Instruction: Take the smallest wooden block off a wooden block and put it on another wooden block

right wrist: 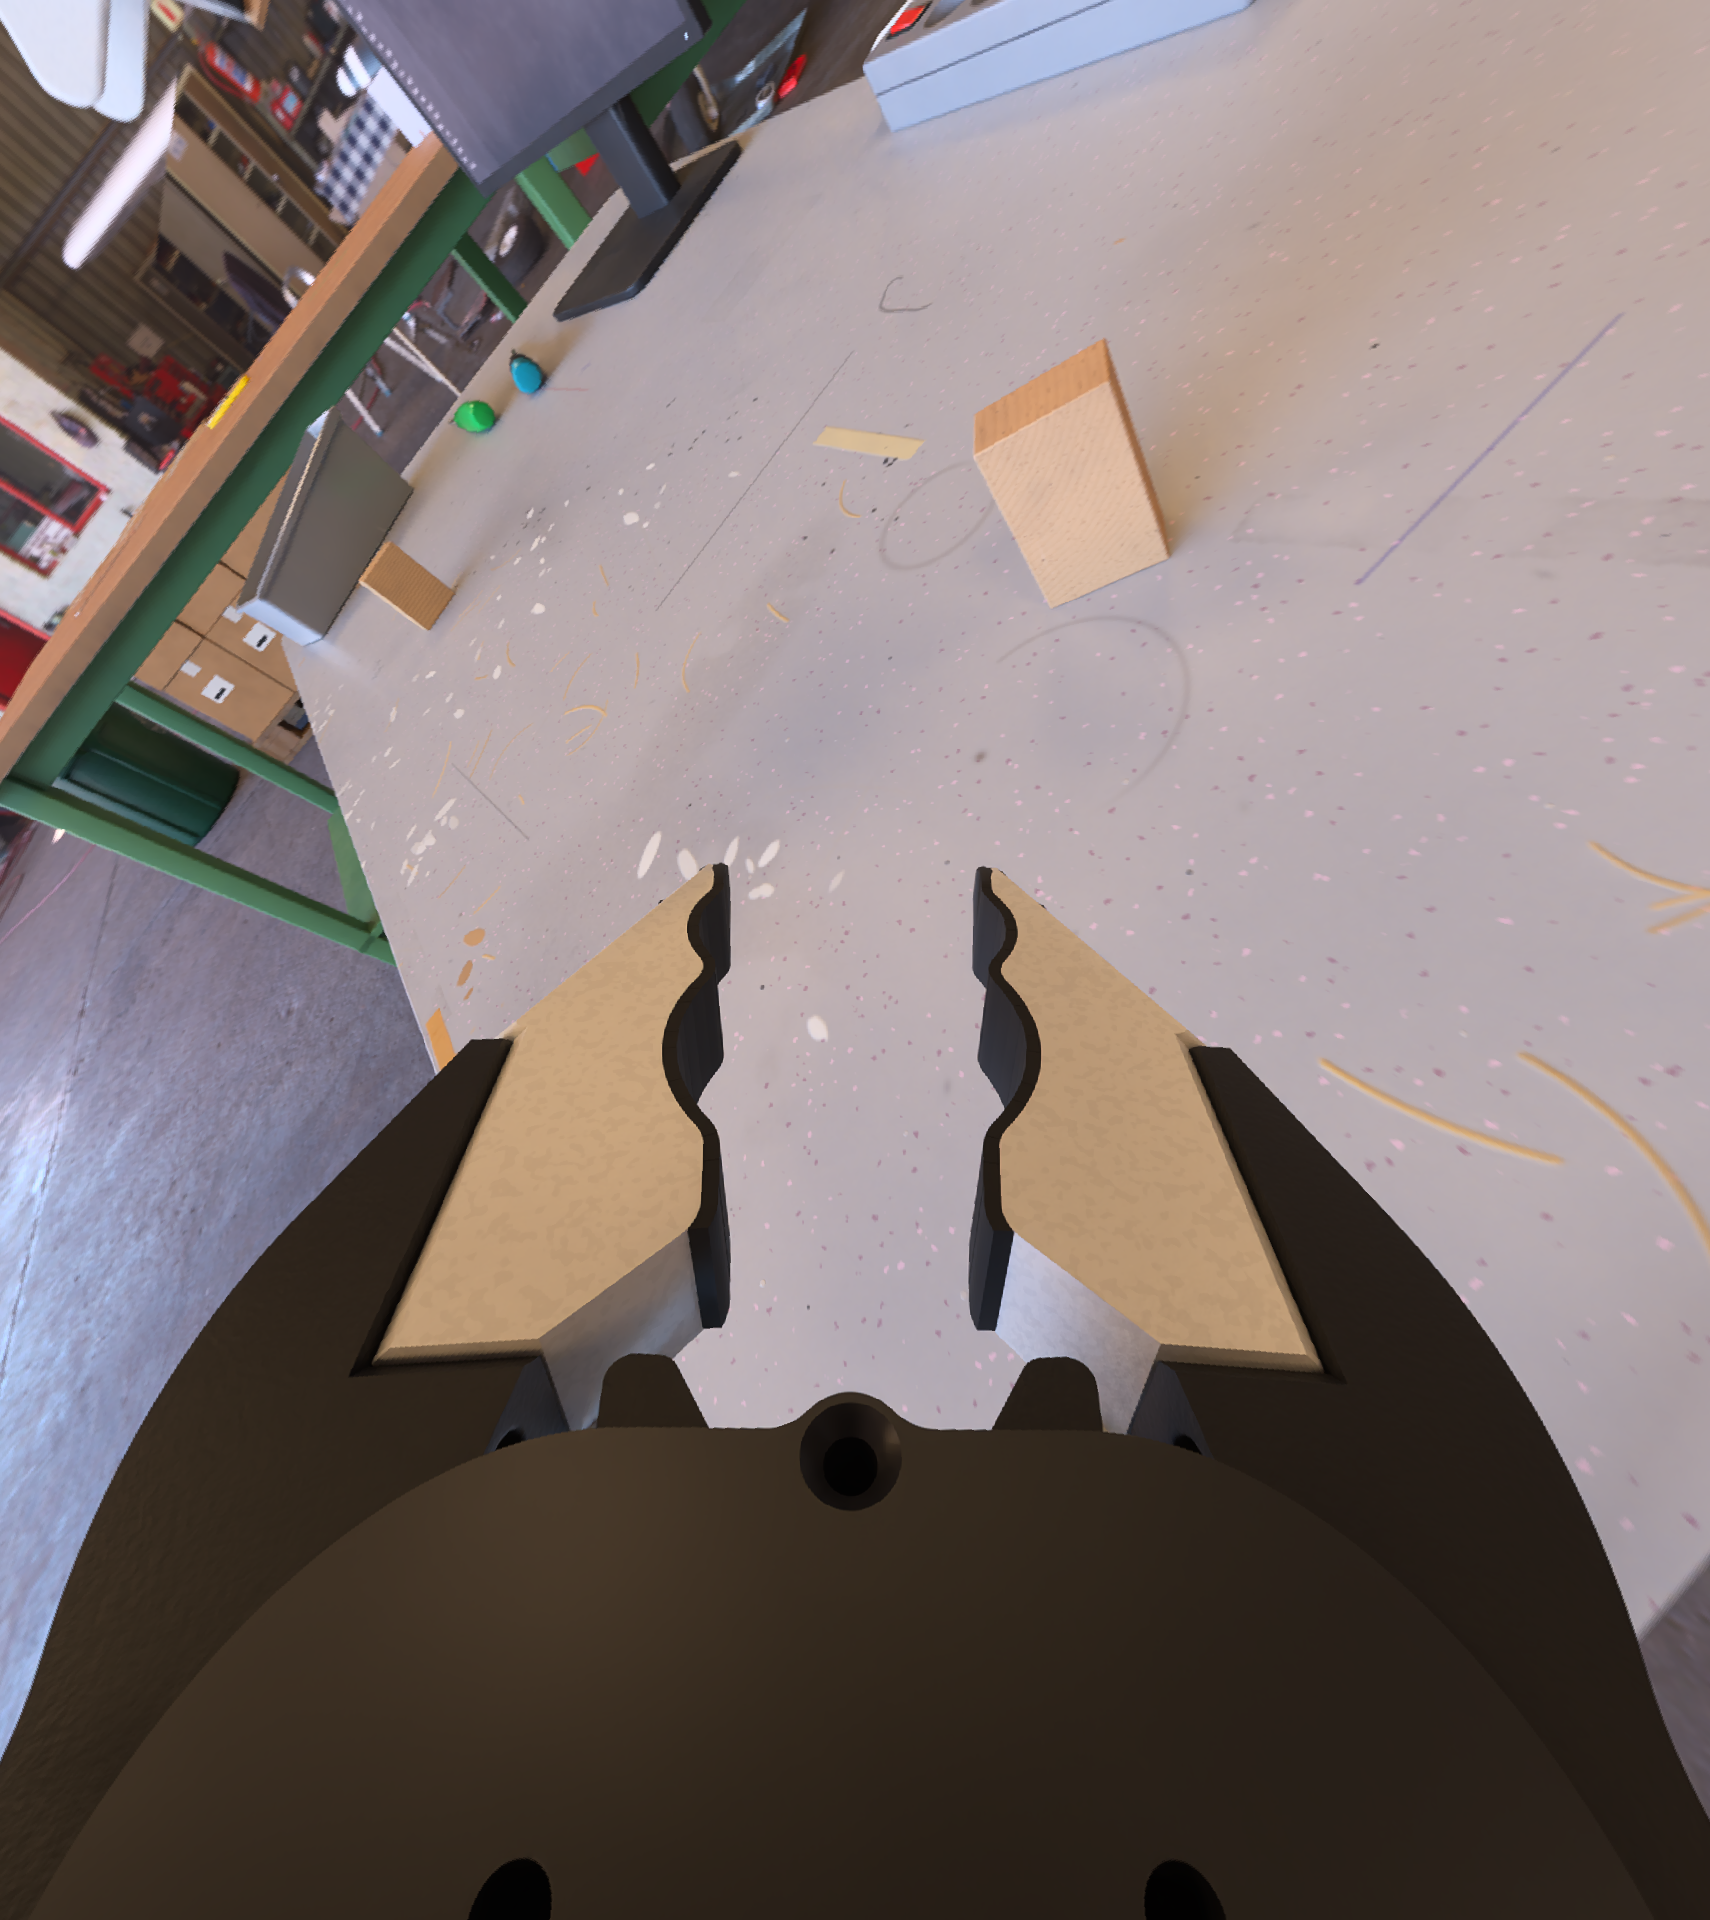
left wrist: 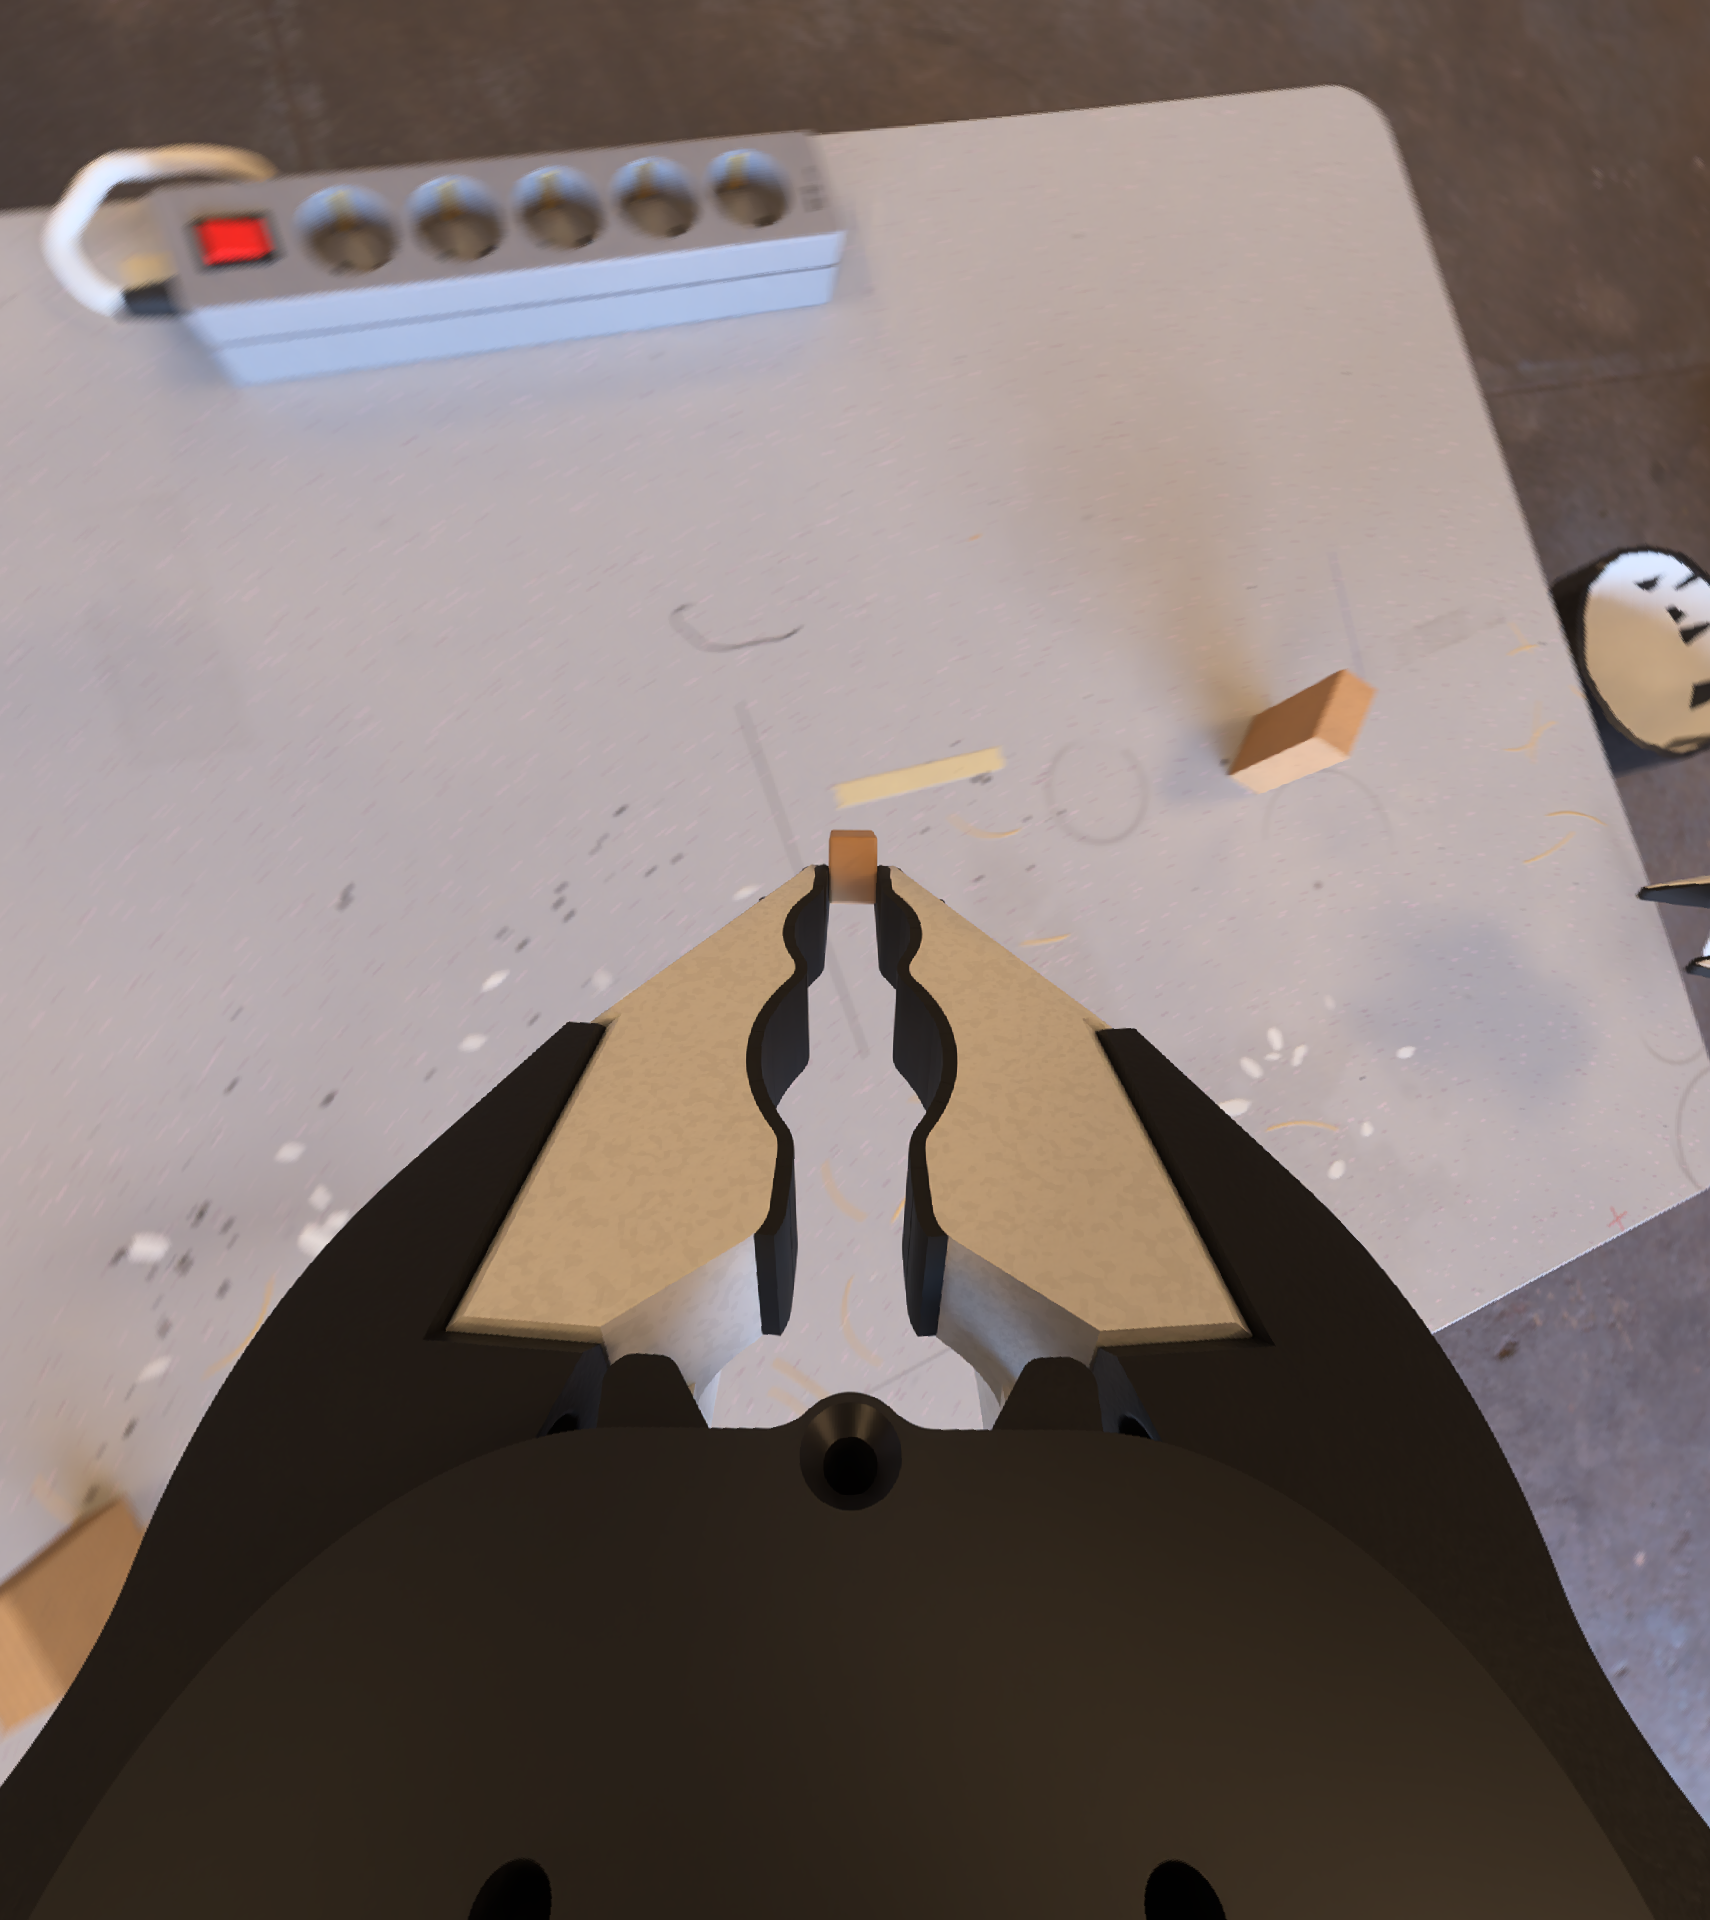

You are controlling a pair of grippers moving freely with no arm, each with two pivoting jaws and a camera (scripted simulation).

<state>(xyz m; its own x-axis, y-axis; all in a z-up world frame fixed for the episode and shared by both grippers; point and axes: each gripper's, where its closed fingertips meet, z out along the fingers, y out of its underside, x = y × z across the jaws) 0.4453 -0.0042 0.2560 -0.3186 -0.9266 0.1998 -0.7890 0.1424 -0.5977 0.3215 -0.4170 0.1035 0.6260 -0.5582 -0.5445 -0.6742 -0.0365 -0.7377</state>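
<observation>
The left gripper is up over the table, its fingers pinching the small block right at the tips, clear of the surface. Nearest to that small block, just beyond it, lies a pale strip flat on the table. Off to the right of the small block, nearer the table's edge, sits a bigger block, lying on its own with nothing on top. Behind and left of the small block, half hidden by the gripper body, there's another block, blurred. Farthest from the small block, at the table's far side, rests a grey power strip with a red switch.

Over to the right gripper: fingers spread wide, nothing between them, hovering above speckled table. Ahead of it the bigger block sits alone.
</observation>
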